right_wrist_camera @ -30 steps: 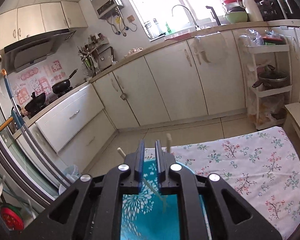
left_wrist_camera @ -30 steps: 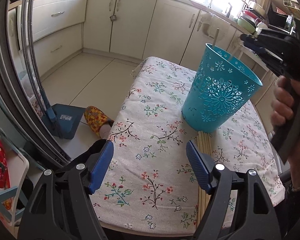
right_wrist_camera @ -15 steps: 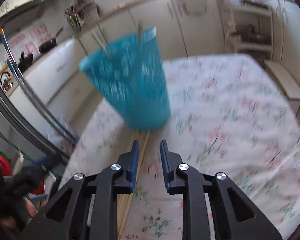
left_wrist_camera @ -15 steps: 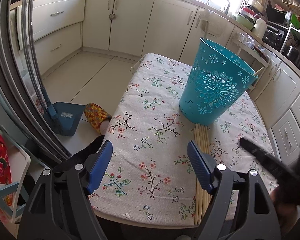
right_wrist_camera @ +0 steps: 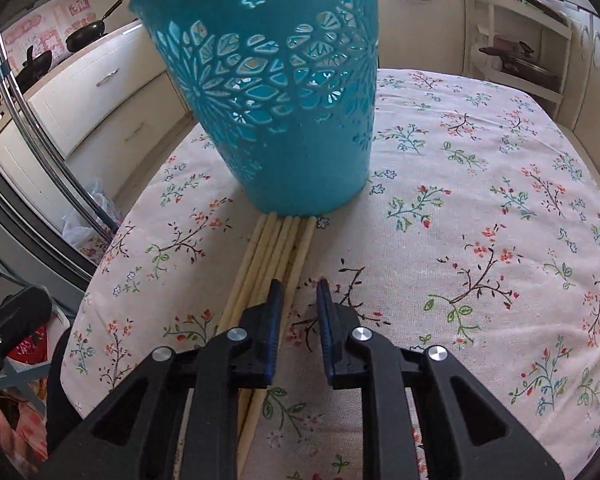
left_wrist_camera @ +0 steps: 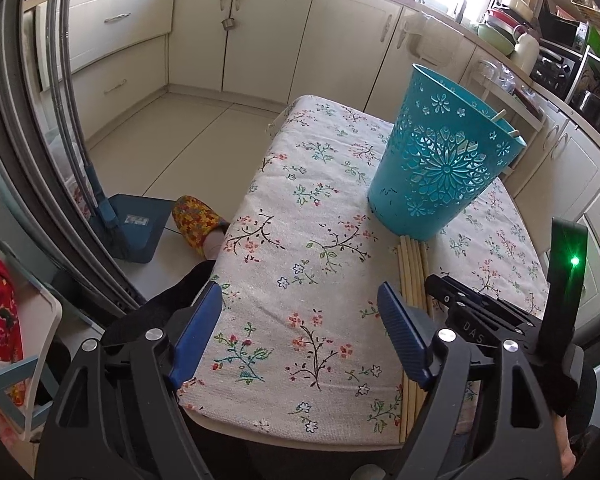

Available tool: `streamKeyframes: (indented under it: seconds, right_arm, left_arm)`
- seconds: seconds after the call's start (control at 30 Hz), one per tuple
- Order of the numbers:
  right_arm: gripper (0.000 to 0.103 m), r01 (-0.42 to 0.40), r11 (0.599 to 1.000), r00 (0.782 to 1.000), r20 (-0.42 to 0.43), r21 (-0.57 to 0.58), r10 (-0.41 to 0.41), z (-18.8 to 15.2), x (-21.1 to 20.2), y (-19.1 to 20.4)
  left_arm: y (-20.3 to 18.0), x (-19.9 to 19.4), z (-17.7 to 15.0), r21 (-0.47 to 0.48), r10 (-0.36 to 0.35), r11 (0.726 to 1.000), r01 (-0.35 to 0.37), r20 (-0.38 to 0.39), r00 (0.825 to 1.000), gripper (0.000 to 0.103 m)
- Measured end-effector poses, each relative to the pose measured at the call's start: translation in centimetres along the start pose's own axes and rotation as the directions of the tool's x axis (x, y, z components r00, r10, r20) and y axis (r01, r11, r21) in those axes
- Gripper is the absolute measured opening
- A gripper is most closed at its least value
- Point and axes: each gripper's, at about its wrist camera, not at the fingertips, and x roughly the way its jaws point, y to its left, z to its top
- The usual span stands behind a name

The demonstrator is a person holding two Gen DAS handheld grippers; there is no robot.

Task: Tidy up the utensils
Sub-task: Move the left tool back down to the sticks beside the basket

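A turquoise cut-out basket (left_wrist_camera: 440, 168) (right_wrist_camera: 284, 120) stands on the flowered table (left_wrist_camera: 300, 200), with two chopstick tips (left_wrist_camera: 500, 114) poking above its rim. A bundle of pale chopsticks (left_wrist_camera: 414, 264) (right_wrist_camera: 268, 248) lies flat in front of its base. My right gripper (right_wrist_camera: 299, 288) is low over the bundle's right edge. Its jaws are narrow and closing, and the rightmost stick lies in the gap without the pads pressing on it. My left gripper (left_wrist_camera: 300, 300) hovers over the table's near edge, left of the bundle, with its jaws wide, still opening and empty.
Left of the table, on the floor, are a foot in a patterned slipper (left_wrist_camera: 198, 220) and a blue dustpan (left_wrist_camera: 136, 228). Cream cabinets (left_wrist_camera: 268, 32) line the back. A shelf rack (right_wrist_camera: 520, 60) stands beyond the table's far right corner.
My right gripper came down from above the basket's mouth to the chopsticks lying on the table. The left gripper stayed about where it was.
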Motion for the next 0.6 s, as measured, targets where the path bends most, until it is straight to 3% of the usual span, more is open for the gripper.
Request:
streamKeyframes:
  seconds: [0.17, 0.6]
  right_arm:
    - [0.009, -0.004, 1.0, 1.0, -0.01, -0.006, 0.004, -0.3, -0.3, -0.7]
    - [0.007, -0.075, 0.997, 0.996, 0.04, 0.023, 0.074, -1.5, -1.4, -3.2]
  left_arm:
    - [-1.8, 1.5, 0.0, 0.055, -0.011, 0.998, 0.012, -0.026, 1.0, 0.077]
    - [-6.6, 8.0, 0.3, 0.199, 0.04, 0.98, -0.012, -0.135, 0.99, 0.076]
